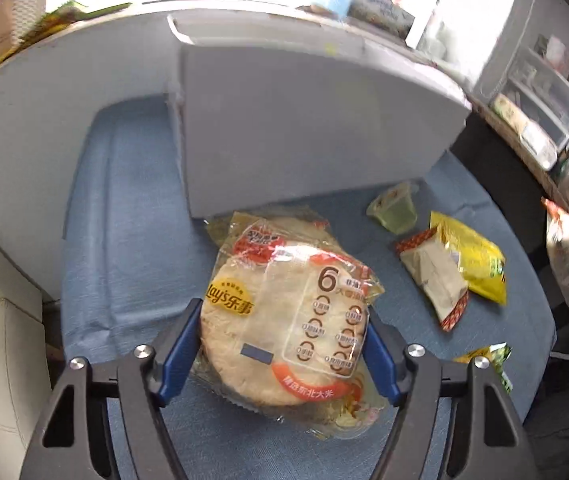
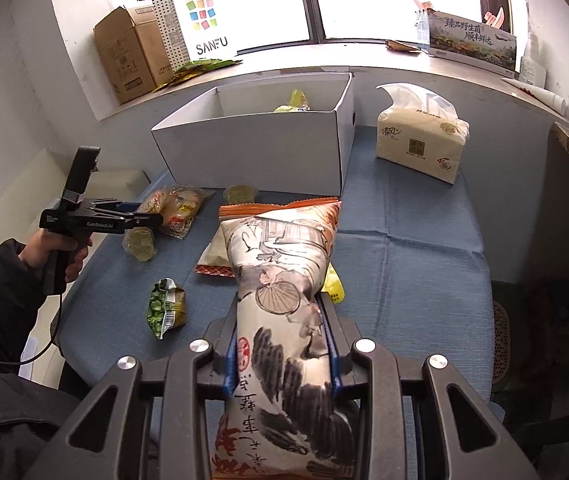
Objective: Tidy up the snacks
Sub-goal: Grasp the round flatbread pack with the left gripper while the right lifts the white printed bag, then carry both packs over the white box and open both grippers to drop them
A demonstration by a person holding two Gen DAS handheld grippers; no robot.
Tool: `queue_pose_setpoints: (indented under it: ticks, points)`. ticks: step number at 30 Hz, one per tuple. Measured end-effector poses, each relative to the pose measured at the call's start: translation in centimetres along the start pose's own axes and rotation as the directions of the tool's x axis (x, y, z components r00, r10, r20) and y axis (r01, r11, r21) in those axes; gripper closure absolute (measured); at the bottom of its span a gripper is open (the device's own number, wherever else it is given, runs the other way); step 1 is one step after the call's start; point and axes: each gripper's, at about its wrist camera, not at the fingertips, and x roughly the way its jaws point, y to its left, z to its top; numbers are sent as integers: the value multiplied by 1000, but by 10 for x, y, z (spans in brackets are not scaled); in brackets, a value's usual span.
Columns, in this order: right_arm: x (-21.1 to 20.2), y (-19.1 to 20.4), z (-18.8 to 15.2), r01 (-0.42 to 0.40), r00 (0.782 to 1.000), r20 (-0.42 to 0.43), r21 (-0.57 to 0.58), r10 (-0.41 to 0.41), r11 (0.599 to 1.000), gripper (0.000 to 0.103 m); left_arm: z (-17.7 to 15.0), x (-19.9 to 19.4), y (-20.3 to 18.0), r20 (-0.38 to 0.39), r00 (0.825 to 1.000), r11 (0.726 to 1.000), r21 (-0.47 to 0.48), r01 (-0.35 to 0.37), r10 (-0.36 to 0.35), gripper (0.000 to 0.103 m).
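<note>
Between the left gripper's (image 1: 280,344) blue pads sits the Lay's rice-cracker pack (image 1: 284,320), pinched on both sides, just in front of the white box (image 2: 260,140) on the blue cloth (image 2: 404,240). Right gripper (image 2: 284,344) clamps a printed snack bag (image 2: 284,280), held above the cloth. Nearby: jelly cup (image 1: 394,210), yellow packet (image 1: 472,260), green pea packet (image 2: 166,306). Tissue pack (image 2: 420,140) stands right of the box.
</note>
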Motion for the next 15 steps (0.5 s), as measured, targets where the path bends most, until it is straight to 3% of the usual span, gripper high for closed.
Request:
queue_pose_setpoints:
  ticks: [3, 8, 13, 15]
  points:
    - [0, 4, 2, -6, 1000, 9, -4, 7, 1000, 67, -5, -33, -7, 125, 992, 999, -41, -20, 25, 26]
    - [1, 17, 16, -32, 998, 60, -13, 32, 999, 67, -12, -89, -38, 299, 954, 997, -63, 35, -15, 26]
    - [2, 30, 48, -36, 990, 134, -12, 37, 999, 67, 9, -123, -58, 399, 913, 989, -77, 128, -87, 26]
    - [4, 32, 65, -38, 986, 161, 5, 37, 999, 67, 25, -131, -63, 414, 905, 989, -66, 136, -97, 26]
